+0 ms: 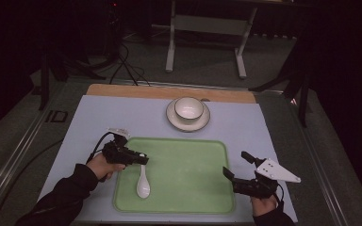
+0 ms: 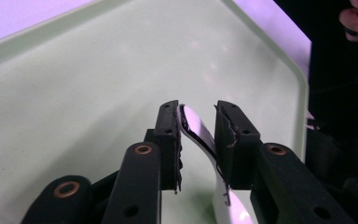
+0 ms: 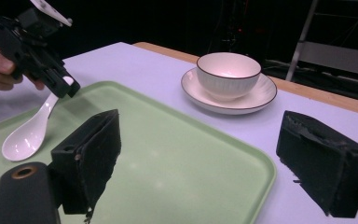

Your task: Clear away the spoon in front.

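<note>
On green tray (image 1: 188,160), L gripper (image 1: 142,158) jaws straddle spoon (image 1: 143,184) handle.

Both grippers are black. The left gripper (image 1: 141,158) trails a black cable and has square, worn pads (image 2: 168,135), with brass-ringed screw holes behind them. The right gripper (image 1: 237,165) carries a grey three-cornered plate behind its jaws. The person wears dark sleeves (image 1: 70,190).

Table (image 1: 99,117): green tray (image 1: 193,155), saucer (image 1: 172,120).

spoon (image 1: 143,183): white | tray (image 1: 188,155): pale green | bowl (image 1: 189,108): white, dark rim
</note>
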{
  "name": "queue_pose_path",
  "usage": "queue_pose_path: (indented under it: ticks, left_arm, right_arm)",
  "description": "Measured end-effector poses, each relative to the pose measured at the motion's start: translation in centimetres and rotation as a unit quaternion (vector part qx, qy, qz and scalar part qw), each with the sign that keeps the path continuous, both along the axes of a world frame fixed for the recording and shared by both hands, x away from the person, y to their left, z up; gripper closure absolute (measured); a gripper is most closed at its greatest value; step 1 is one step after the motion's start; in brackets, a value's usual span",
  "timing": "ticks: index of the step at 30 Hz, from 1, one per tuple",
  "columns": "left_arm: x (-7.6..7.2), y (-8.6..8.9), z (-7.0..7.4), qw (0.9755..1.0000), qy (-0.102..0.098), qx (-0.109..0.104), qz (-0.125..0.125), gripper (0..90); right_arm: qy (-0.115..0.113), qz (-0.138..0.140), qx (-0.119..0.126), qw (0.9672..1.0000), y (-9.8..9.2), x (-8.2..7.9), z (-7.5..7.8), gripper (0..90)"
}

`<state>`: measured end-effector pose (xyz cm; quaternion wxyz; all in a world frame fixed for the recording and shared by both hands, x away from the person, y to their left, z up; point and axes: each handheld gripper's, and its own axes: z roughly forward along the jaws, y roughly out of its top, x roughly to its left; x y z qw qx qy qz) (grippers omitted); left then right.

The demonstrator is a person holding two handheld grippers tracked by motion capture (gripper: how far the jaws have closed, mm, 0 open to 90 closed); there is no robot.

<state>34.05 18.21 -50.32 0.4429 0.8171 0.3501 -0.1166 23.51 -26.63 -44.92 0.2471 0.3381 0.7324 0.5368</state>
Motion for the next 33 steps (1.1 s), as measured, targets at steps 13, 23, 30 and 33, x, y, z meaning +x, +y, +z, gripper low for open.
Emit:
queue_pose_path:
  ticks: [13,23,30,33]
  left_arm:
    - [0.2,-0.8,-2.5,0.999,-0.016,0.019,0.037,61.2]
    - [0.3,-1.4,-3.2,0.9911,-0.066,0.064,0.096,55.9]
    - [0.6,-1.8,-3.1,0.989,-0.079,0.066,0.106,50.8]
    - [0.8,-1.7,-2.7,0.9878,-0.09,0.056,0.114,50.3]
  right_arm:
    - [0.004,0.007,-0.001,1.0,0.1,0.0,0.0,13.5]
    - [0.003,0.008,-0.001,1.0,0.2,0.0,0.0,13.6]
    - [0.003,0.009,-0.001,1.0,0.2,0.0,0.0,13.6]
    - [0.004,0.009,0.0,0.9999,0.1,0.0,-0.1,13.6]
